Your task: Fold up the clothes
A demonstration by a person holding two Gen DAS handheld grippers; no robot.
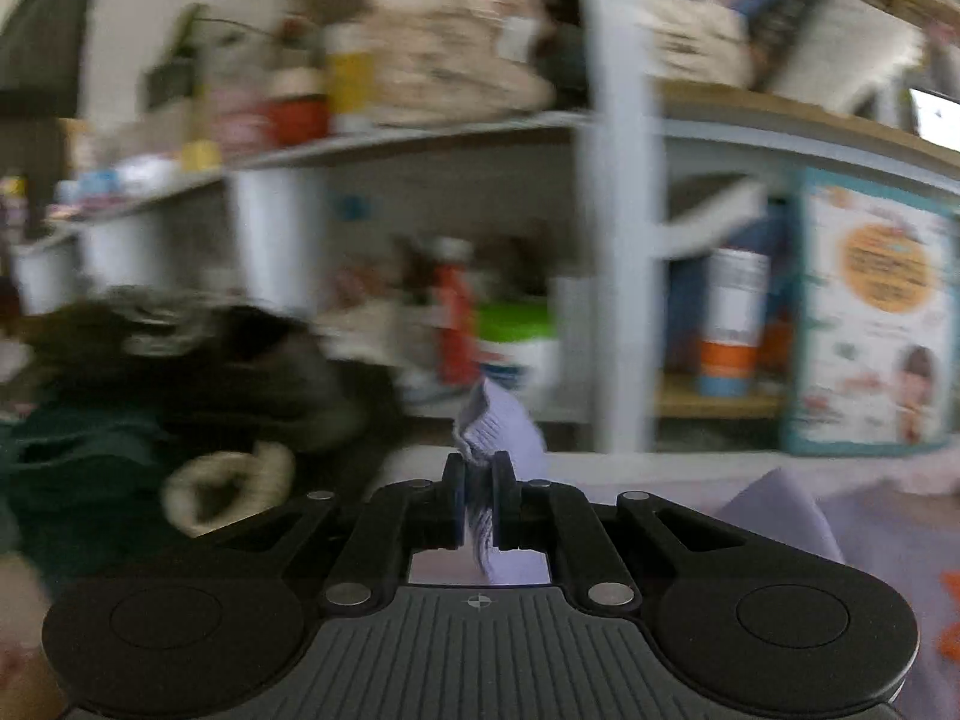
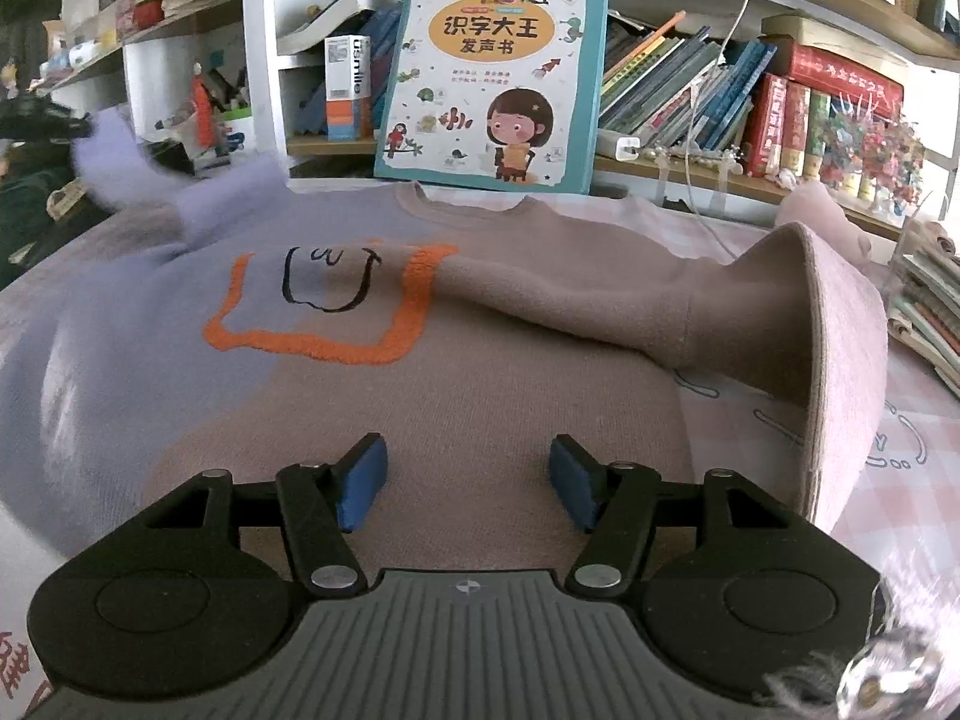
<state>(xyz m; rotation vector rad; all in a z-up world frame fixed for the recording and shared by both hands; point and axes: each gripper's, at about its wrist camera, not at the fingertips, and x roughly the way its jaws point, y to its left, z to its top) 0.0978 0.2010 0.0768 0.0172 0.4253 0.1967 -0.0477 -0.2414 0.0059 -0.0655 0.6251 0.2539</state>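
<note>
A lilac and dusty-pink sweater with an orange square and a drawn face lies spread on the table. Its pink right sleeve is folded across the chest, and the fold at the sweater's right edge stands up in a stiff ridge. My right gripper hovers open just above the lower front, with nothing between its blue pads. My left gripper is shut on the ribbed lilac cuff, lifted off the table; the view is motion-blurred. From the right wrist view the raised lilac sleeve shows blurred at far left.
A picture book leans on the shelf behind the table. Rows of books fill the right shelf, and a stack sits at the table's right edge. Dark clothes are piled at the left. A white cable hangs down.
</note>
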